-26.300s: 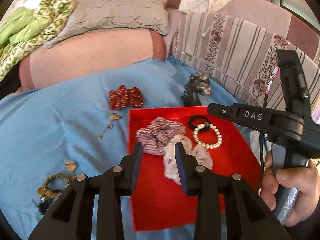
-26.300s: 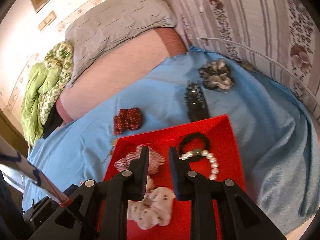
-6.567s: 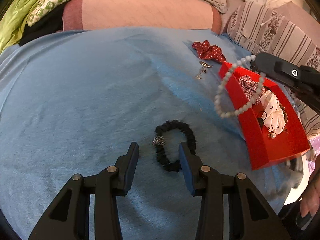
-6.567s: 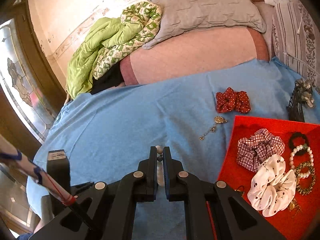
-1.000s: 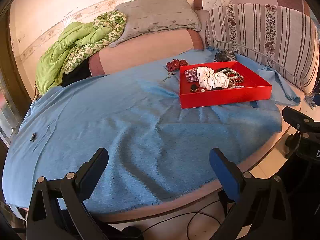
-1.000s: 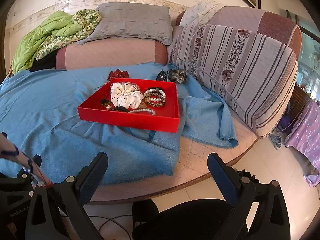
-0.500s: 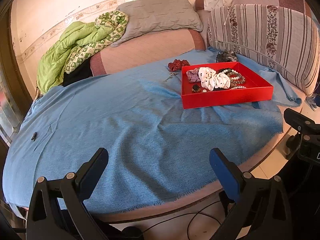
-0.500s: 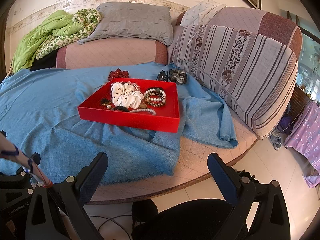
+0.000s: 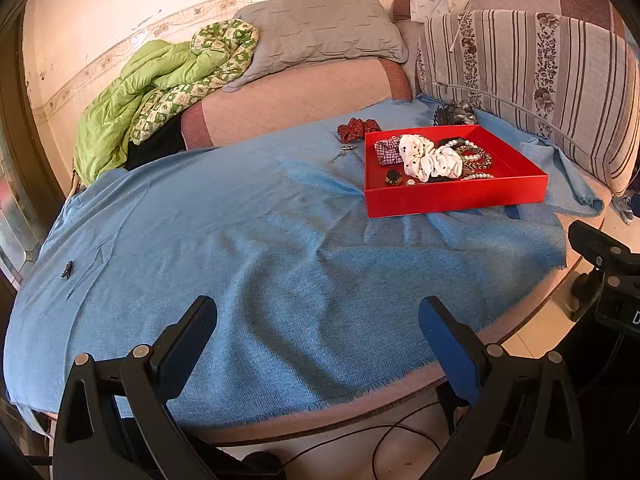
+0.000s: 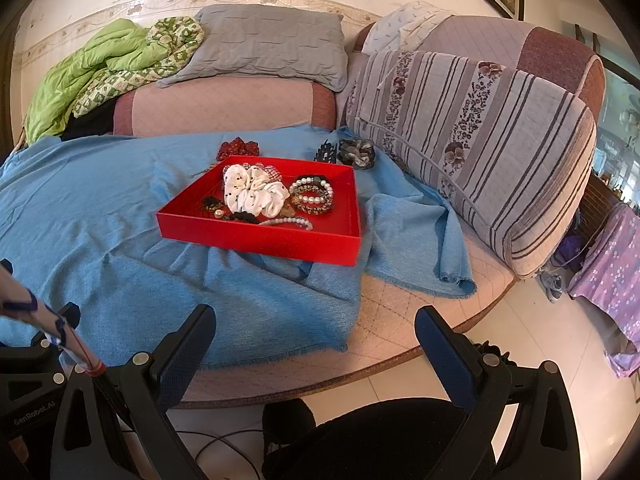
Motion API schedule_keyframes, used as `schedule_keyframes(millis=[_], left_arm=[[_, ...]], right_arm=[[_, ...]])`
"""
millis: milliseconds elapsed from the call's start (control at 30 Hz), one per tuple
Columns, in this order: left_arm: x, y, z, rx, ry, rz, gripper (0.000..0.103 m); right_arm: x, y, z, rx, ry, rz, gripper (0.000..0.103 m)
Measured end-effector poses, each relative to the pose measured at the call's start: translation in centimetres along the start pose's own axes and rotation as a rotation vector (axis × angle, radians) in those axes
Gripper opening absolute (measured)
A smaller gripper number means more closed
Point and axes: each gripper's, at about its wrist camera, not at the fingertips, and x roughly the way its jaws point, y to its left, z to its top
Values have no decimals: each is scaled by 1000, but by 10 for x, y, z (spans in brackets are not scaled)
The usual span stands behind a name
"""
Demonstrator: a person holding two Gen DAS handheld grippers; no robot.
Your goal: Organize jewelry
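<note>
Covering most of the round bed, a wrinkled blue knit blanket [image 9: 248, 248] carries every item listed. Striped floral bolster cushion [image 10: 480, 128], grey quilted pillow [image 9: 320, 32] and crumpled green quilt [image 9: 152, 84] line the far edge.

Shallow red rectangular tray [image 9: 452, 196]: far right of the blanket, long axis running left-right in the left wrist view, well ahead of both claws. Contents: white black-dotted scrunchie [image 9: 424, 158], plaid scrunchie [image 9: 387, 151], pearl bracelets [image 10: 311, 192], small dark pieces.

Loose items not yet in the tray, all beyond its far side: dark red dotted scrunchie [image 9: 357, 128], small metal brooch on a chain [image 9: 343, 151], grey fabric flower clip [image 10: 356, 153] beside a black claw comb [image 10: 326, 152]. One tiny dark item [image 9: 67, 270] lies alone at the blanket's far left.

Left gripper [image 9: 318, 328]: jaws spread wide, empty, held back over the near blanket hem. Right gripper [image 10: 316, 332]: likewise spread, empty, nearer the tray.

Judgement: the tray itself stands between the claws and the loose pieces; reaching over or around it appears necessary.
</note>
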Motion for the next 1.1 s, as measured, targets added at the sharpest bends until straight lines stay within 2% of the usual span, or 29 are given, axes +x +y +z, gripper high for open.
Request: schedule_keyframes(millis=[1100], left_arm=[[2,4,-2,-7,6,7,100]], right_arm=[[-1,2,0,-9,-7,8,101]])
